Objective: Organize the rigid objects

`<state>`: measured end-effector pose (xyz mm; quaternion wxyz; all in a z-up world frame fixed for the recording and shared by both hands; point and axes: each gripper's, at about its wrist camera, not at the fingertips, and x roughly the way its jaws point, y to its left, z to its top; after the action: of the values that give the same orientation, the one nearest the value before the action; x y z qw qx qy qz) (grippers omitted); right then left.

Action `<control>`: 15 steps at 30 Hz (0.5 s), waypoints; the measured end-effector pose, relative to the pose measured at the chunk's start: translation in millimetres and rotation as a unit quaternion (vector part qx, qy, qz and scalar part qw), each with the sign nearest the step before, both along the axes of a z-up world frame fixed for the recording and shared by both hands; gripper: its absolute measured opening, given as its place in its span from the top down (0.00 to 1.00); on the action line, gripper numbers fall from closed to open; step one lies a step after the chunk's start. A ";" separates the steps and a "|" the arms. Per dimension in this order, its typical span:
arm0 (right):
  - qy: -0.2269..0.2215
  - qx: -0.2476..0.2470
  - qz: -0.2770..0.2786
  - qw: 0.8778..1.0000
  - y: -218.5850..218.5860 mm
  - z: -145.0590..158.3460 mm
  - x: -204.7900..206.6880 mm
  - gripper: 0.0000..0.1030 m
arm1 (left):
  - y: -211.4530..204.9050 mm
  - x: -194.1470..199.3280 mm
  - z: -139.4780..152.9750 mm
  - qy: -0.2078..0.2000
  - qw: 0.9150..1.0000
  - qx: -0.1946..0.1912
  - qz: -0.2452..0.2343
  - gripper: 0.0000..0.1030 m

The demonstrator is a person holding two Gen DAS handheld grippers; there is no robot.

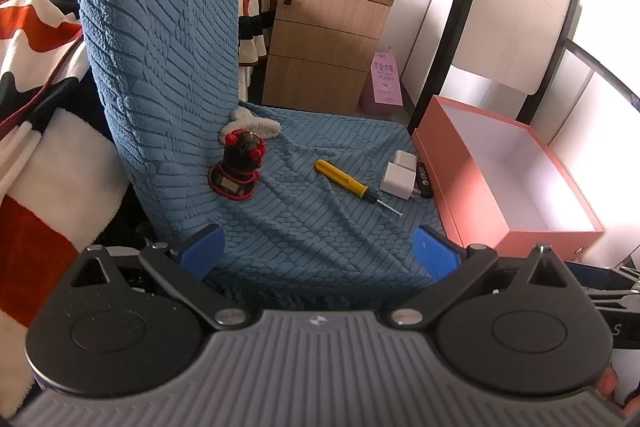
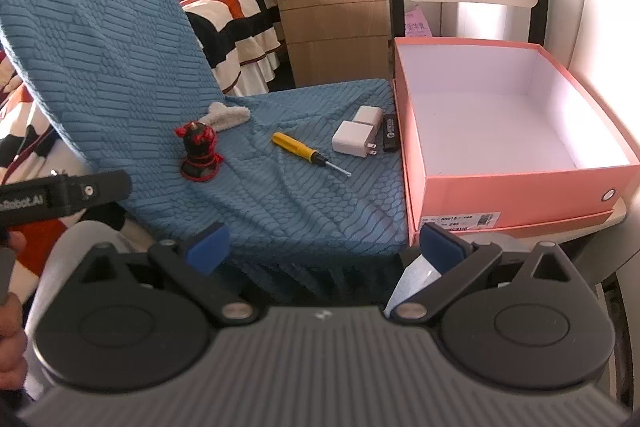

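Two grippers hang over the near edge of a chair seat covered in blue textured fabric (image 2: 304, 187), each with its blue pads spread wide apart and nothing between them: the left gripper (image 1: 318, 255) and the right gripper (image 2: 324, 245).

On the seat, from the left wrist view, a small dark figurine with red trim (image 1: 238, 167) stands upright at about 10 o'clock, close to the chair back, with a pale fuzzy piece (image 1: 256, 125) just behind it. A yellow-handled screwdriver (image 1: 348, 183) lies at 12 o'clock, its tip pointing toward 4 o'clock. Two white plug adapters (image 1: 400, 175) sit touching each other at 1 o'clock; the nearer one shows its prongs in the right wrist view (image 2: 354, 139). A black oblong device (image 2: 389, 133) lies between the adapters and the box.

An open pink box (image 2: 516, 187), white inside and holding nothing visible, sits at 2 o'clock beside the seat's right edge. A wooden drawer cabinet (image 1: 328, 35) stands behind.
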<state>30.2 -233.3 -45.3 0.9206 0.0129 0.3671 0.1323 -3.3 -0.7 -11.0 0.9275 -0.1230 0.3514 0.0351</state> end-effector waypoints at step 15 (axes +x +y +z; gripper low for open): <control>0.007 0.005 -0.003 1.000 -1.1 -3.2 1.1 0.00 | 0.7 2.8 -6.0 0.009 1.000 0.006 0.004 0.01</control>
<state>31.3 -234.4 -48.5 0.9184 0.0199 0.3727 0.1313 -0.6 0.0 -17.0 0.9247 -0.1187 0.3593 0.0415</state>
